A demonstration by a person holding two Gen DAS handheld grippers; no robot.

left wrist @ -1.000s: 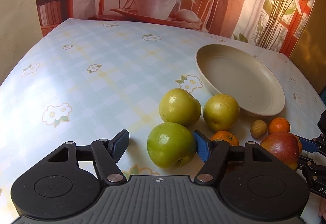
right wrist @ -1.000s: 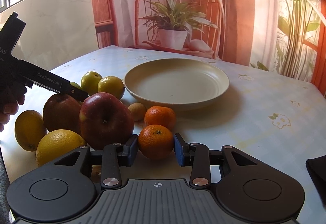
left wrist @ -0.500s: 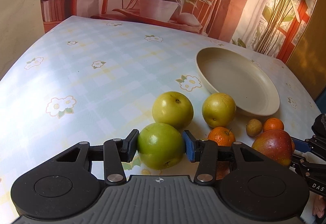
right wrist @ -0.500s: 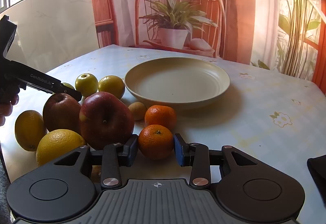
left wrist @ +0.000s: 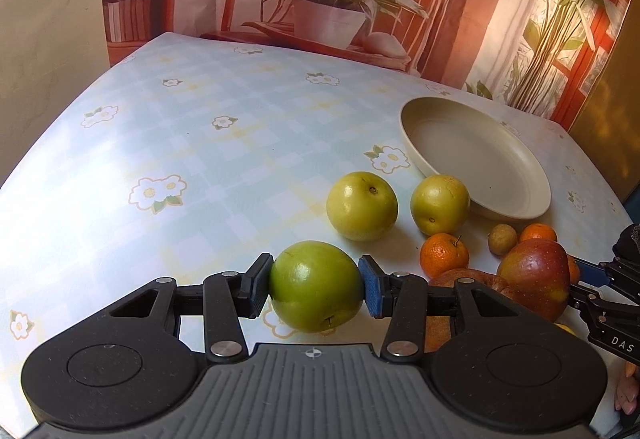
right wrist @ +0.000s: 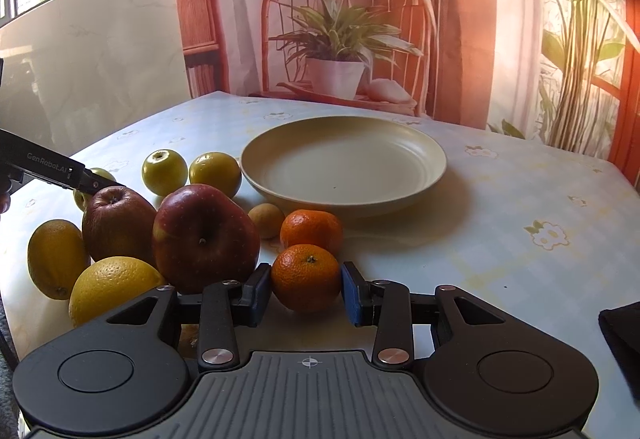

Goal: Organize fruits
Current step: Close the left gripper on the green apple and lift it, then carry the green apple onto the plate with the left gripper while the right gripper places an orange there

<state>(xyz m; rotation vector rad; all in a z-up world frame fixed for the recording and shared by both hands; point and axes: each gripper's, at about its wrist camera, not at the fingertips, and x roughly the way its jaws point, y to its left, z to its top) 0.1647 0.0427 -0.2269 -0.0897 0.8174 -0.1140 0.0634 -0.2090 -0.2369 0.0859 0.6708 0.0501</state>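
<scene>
Flowery tablecloth everywhere, cream plate at the far side. My left gripper has just closed on a green apple; my right gripper clamps a mandarin. Only the right view shows both lemons; the apple there is mostly hidden behind the left tool.

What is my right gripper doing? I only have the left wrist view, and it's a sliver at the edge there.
Observer: The right gripper is shut on a mandarin, with a pad pressed against each side of it.
Operator: Is any fruit hidden from me behind the red apples?
Observer: Yes. Two yellow citrus fruits lie on the table beside the red apples, on the side away from the plate.
</scene>
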